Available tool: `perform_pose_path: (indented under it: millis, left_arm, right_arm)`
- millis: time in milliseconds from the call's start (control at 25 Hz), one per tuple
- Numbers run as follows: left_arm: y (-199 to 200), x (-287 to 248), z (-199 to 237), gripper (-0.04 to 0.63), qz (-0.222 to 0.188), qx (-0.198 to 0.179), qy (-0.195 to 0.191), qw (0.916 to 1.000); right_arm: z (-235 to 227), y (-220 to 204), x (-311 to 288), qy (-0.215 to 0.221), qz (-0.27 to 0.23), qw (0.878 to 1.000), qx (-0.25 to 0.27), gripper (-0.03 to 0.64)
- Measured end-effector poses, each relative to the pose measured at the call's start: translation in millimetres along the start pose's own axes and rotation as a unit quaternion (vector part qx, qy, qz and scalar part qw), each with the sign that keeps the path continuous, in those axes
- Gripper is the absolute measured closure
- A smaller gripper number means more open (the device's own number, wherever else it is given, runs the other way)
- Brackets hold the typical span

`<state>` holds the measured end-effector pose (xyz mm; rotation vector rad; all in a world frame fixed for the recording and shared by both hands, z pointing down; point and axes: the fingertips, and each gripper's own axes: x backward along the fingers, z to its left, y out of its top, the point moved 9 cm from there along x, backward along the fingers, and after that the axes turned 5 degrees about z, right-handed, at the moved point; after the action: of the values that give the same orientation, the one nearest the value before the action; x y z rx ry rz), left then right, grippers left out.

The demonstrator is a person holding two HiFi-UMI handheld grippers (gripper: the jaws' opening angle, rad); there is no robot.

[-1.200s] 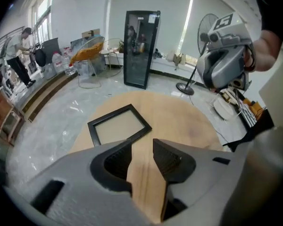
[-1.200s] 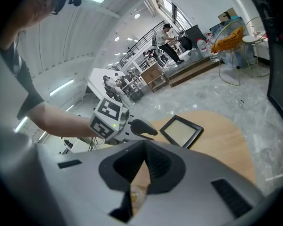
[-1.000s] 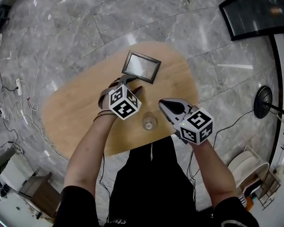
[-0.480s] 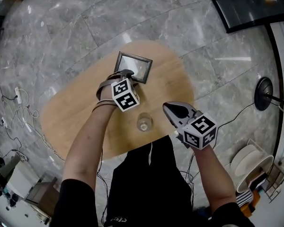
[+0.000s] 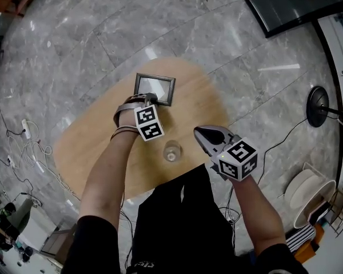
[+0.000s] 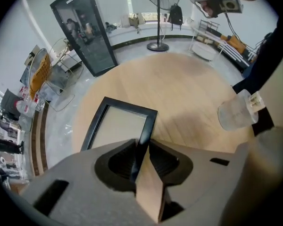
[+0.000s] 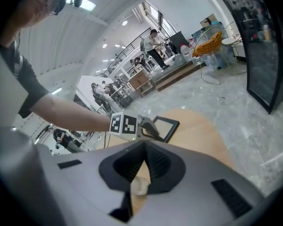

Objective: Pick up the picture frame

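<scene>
The wooden table [image 5: 86, 147] fills the middle of the frame. Just left of middle, the left gripper [image 5: 151, 100] points down at the near edge of the picture frame [image 5: 154, 87], which seems to lie flat on the table's far part. Its jaws are closing with the frame's thin black edge between them, and the pads look pressed on it. This is the grab step. Next, I think, it needs a firm squeeze and a slow lift. A clear cup [image 5: 172, 151] stands near, lower down, so steer away from it. At the right, the right gripper [image 5: 200, 133] hangs with jaws together, holding nothing
</scene>
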<state>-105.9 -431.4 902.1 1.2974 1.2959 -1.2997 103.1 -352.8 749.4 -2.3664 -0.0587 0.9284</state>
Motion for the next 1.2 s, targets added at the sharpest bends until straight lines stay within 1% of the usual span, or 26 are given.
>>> perform_pose_path:
  millis: [160, 320, 400, 520, 600, 680, 800, 960, 1120, 1200]
  left_arm:
    - [-2.2, 7.1, 2.2, 0.52, -0.013, 0.062, -0.03, 0.9976]
    - [-4.4, 22.0, 6.2, 0.52, -0.036, 0.12, -0.056, 0.9905]
    - [-5.0, 31.7, 4.6, 0.52, -0.044, 0.134, -0.059, 0.9883]
    - [-5.9, 51.9, -1.7, 0.52, -0.051, 0.144, -0.056, 0.9866]
    - [-4.8, 72.2, -4.4, 0.52, -0.065, 0.158, -0.052, 0.9839]
    - [-3.6, 97.2, -7.0, 0.52, -0.093, 0.187, -0.053, 0.9765]
    - [-5.3, 137.4, -8.3, 0.52, -0.139, 0.233, -0.046, 0.9614]
    - [-10.2, 192.5, -8.6, 0.52, -0.181, 0.252, -0.015, 0.9505]
    - [-19.8, 251.1, -16.7, 0.52, -0.231, 0.272, 0.02, 0.934]
    - [-25.5, 277.3, -28.3, 0.52, -0.248, 0.277, 0.029, 0.9278]
  right_arm:
    - [4.7, 9.0, 10.1, -0.002, -0.007, 1.0, -0.001, 0.611]
    - [7.0, 19.1, 18.6, -0.01, -0.01, 1.0, -0.005, 0.611]
    - [11.3, 24.6, 23.0, -0.012, -0.012, 1.0, -0.006, 0.611]
    - [22.8, 33.7, 32.4, -0.011, -0.016, 1.0, -0.007, 0.611]
    - [31.7, 40.2, 38.9, -0.01, -0.019, 1.0, -0.009, 0.611]
    - [41.8, 46.7, 44.6, -0.008, -0.02, 1.0, -0.011, 0.611]
    - [58.6, 58.8, 52.6, -0.003, -0.025, 1.0, -0.004, 0.612]
    - [81.9, 76.8, 65.8, 0.0, -0.032, 0.999, 0.015, 0.611]
    - [113.8, 91.5, 81.6, -0.006, -0.042, 0.999, 0.034, 0.611]
    - [135.8, 96.3, 89.8, -0.01, -0.049, 0.998, 0.04, 0.611]
